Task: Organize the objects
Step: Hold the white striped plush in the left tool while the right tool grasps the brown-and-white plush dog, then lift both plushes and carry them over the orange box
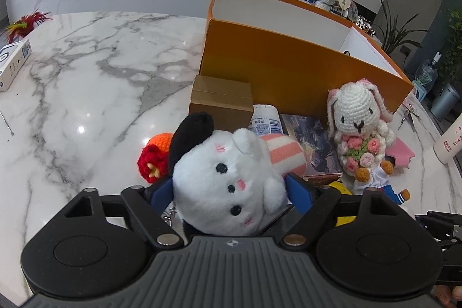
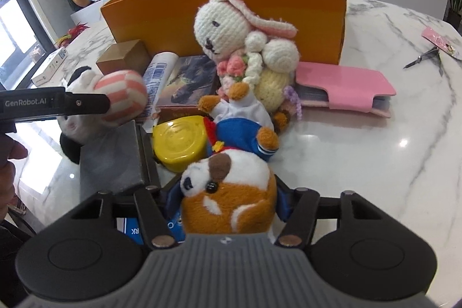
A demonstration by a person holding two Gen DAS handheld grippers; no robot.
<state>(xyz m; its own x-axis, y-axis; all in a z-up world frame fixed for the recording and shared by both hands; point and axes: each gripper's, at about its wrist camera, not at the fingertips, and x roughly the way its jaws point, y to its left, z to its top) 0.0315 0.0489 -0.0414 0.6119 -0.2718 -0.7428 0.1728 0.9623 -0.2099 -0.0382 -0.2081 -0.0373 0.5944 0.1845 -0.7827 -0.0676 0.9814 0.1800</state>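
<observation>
My left gripper (image 1: 229, 186) is shut on a white plush cat (image 1: 228, 186) with black ears and a pink-striped body, its head between the blue fingers. From the right wrist view this cat (image 2: 121, 94) hangs at the left beside the left gripper's arm. My right gripper (image 2: 225, 192) is shut on a brown-and-white plush dog (image 2: 228, 192) in a blue sailor outfit. A crocheted white rabbit (image 1: 358, 129) holding flowers leans against the open orange box (image 1: 288, 68). The rabbit (image 2: 242, 48) and the box (image 2: 231, 5) also show in the right wrist view.
On the marble table lie a small brown carton (image 1: 222, 101), a white tube (image 1: 264, 120), a dark book (image 2: 190, 80), a yellow round container (image 2: 179, 142), a pink case (image 2: 343, 88), a grey pad (image 2: 111, 158), a red-orange crochet piece (image 1: 153, 158) and scissors (image 2: 424, 58).
</observation>
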